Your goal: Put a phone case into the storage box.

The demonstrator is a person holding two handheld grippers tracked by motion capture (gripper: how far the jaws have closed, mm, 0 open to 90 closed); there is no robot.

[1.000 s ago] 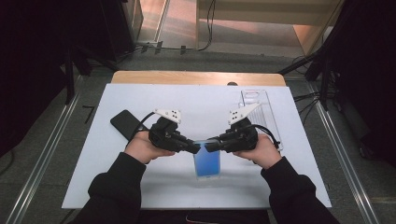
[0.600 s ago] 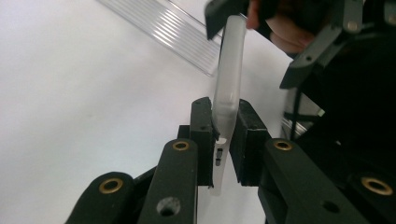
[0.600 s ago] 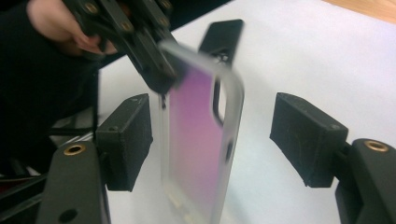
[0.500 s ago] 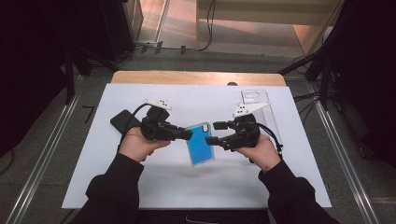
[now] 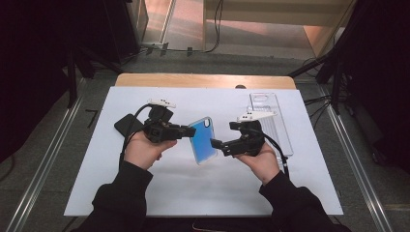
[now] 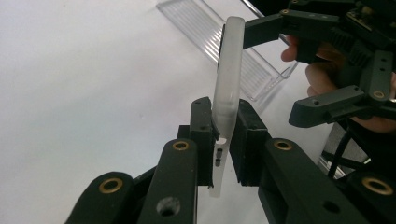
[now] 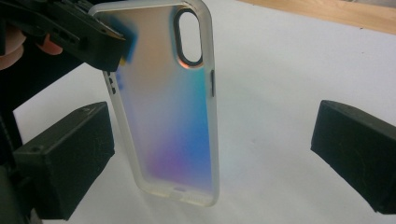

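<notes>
Blue-tinted case [image 5: 202,140] held above the table [image 5: 193,188], passed to one hand.
High view: left gripper [image 5: 186,131] is clamped on it. Left gripper view: its edge is pinched. Right gripper view: right gripper [image 7: 210,154] jaws have just been opened wide, clear of it.

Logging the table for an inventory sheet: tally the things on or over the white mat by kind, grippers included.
Iridescent phone case, held off the mat: 1
Black phone, lying flat: 1
Clear plastic packaging tray: 1
Grippers, left gripper shut on the case edge, right gripper with jaws just opened off it: 2
Total: 5
</notes>
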